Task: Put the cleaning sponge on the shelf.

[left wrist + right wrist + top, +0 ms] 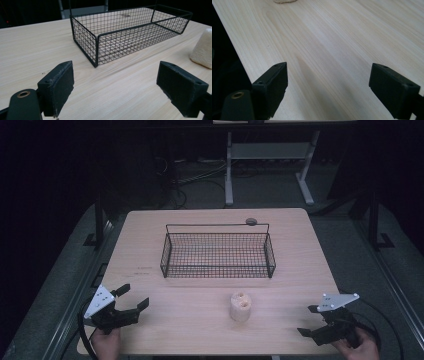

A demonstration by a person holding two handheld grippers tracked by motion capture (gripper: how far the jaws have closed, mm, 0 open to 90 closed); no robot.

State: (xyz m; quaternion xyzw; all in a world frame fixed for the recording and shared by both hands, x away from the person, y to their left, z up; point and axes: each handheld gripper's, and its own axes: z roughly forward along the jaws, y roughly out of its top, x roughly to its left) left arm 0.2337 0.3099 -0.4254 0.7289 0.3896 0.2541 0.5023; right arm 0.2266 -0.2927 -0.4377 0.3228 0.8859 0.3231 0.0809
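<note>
Two grippers, left (133, 296) and right (309, 320), gaping wide; fuzzy cream lump (240, 307) between; black wire-mesh basket (218, 255).

Black grid-mesh basket (218, 255), cream lump (240, 307), pale wood-grain table (300, 270).

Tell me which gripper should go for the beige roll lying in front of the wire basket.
Probably either, with a slight edge to the right gripper: both are open and empty. The beige roll lies between them, a little nearer the right. The left gripper sits farther off, facing the wire basket.
</note>
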